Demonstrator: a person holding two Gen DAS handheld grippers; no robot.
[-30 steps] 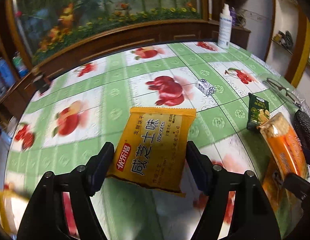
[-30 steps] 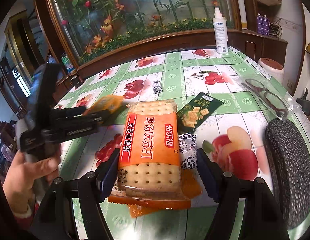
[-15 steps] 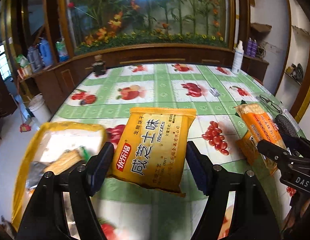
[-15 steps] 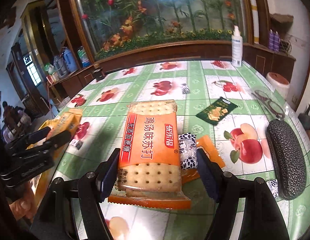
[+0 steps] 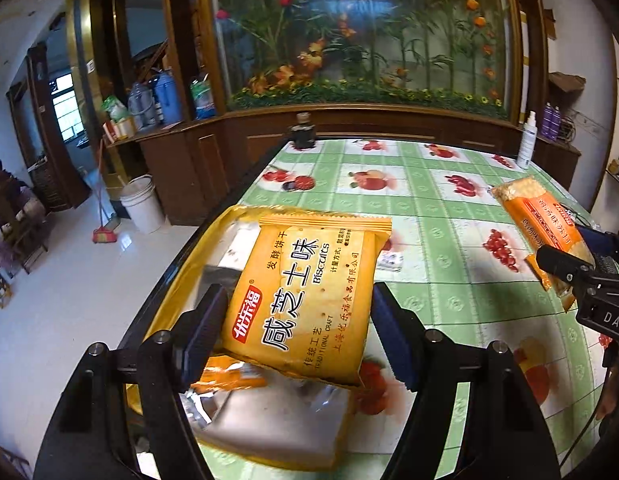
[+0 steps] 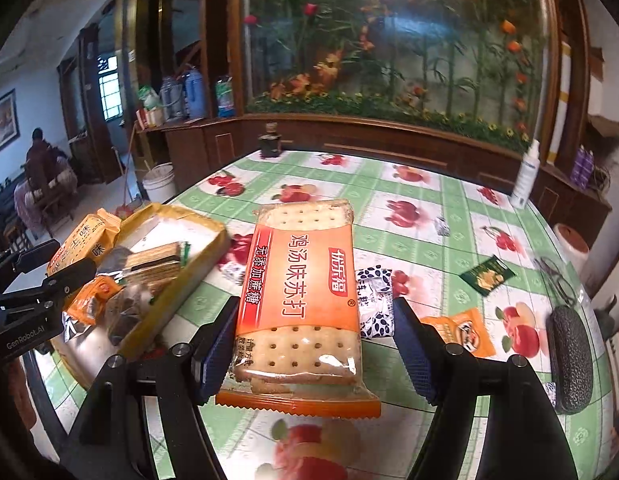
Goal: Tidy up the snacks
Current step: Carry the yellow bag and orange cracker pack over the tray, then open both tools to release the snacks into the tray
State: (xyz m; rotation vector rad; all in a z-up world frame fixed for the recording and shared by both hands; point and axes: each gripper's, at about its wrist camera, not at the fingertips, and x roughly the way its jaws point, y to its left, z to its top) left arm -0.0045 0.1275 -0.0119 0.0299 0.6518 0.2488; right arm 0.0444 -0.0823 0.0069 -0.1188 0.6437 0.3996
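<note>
While the left gripper (image 5: 297,336) clamps a yellow biscuit packet (image 5: 305,296) between its pads, it holds that packet above the yellow tray (image 6: 177,280) at the table's near left edge, where other snacks already lie. The right gripper (image 6: 313,344) grips an orange cracker packet (image 6: 301,296) over the fruit-print tablecloth (image 6: 409,240), just right of the tray. A green sachet (image 6: 487,275) and a small orange packet (image 6: 461,330) lie on the cloth further right.

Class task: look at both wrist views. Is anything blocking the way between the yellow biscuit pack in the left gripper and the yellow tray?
Nothing visible does. The yellow biscuit pack hangs in the left gripper directly over the yellow tray, whose open top already holds other snacks.
</note>
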